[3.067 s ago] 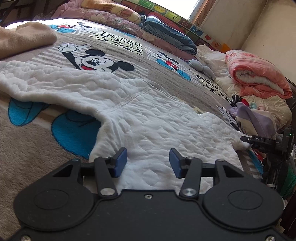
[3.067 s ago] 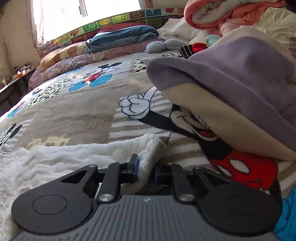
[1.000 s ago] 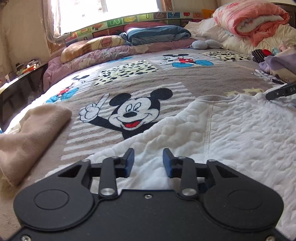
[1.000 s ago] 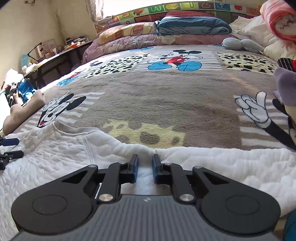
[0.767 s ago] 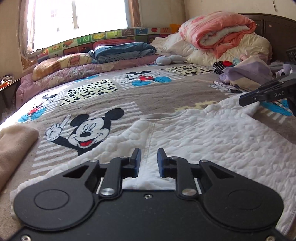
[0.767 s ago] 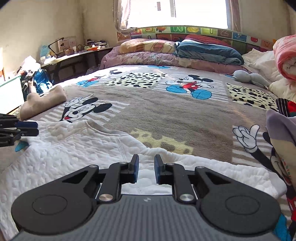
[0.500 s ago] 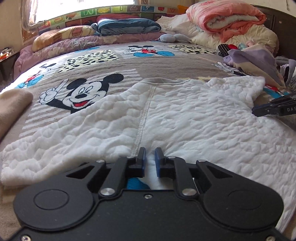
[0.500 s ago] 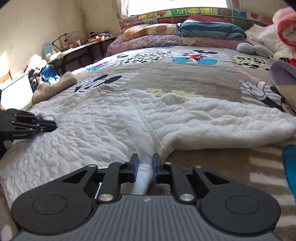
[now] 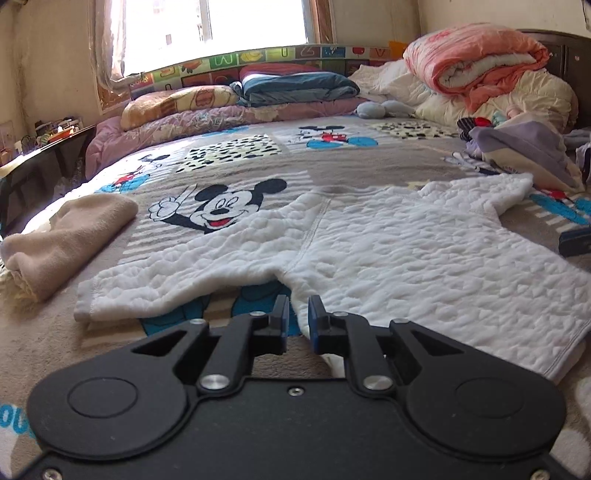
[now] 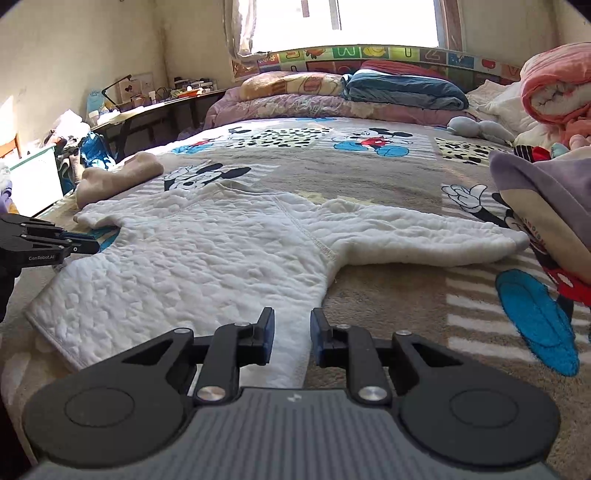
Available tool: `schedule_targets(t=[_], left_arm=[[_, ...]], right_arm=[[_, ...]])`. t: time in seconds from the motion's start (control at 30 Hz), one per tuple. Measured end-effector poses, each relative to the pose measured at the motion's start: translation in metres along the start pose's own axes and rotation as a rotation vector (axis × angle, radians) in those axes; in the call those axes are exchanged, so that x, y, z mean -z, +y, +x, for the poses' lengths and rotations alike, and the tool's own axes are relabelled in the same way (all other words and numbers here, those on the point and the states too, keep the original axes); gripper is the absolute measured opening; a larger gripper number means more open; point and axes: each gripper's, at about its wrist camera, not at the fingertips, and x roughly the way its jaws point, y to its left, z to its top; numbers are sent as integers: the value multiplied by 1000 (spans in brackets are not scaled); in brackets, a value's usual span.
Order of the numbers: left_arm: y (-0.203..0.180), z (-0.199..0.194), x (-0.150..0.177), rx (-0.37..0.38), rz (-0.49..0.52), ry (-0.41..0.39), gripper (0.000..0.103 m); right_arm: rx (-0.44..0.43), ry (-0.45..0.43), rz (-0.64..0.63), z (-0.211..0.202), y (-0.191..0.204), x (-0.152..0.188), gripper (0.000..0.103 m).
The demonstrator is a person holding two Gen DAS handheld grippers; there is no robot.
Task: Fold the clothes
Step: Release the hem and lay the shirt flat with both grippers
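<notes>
Both tools withdrawn; right tool [image 10: 289,334] opening, probably empty.

We are in a home bedroom: a wide bed under a cartoon-mouse blanket [image 9: 332,162], folded quilts [image 9: 299,83] and a rolled pink duvet [image 9: 476,55] stacked at the far side below a sunlit window [image 10: 369,22], and a cluttered desk [image 10: 155,103] along the left wall.

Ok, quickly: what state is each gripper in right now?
Left gripper: shut on the white top, at its edge.
Right gripper: jaws opening, the top's edge lying loose between them.
</notes>
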Motion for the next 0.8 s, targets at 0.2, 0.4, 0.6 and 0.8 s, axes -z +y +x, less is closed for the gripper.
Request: schedule_targets(t=[0.2, 0.4, 0.6, 0.8], left_arm=[[-23, 19, 44, 3, -10, 130, 10], [-18, 5, 53, -8, -128, 107, 10], [-30, -17, 64, -38, -108, 99, 10], [-38, -35, 74, -56, -74, 98, 10]], right_arm=[[-29, -18, 131, -2, -1, 42, 20], [-45, -16, 224, -4, -9, 57, 15], [-27, -33, 245, -21, -6, 71, 15], [1, -24, 245, -36, -6, 79, 21]])
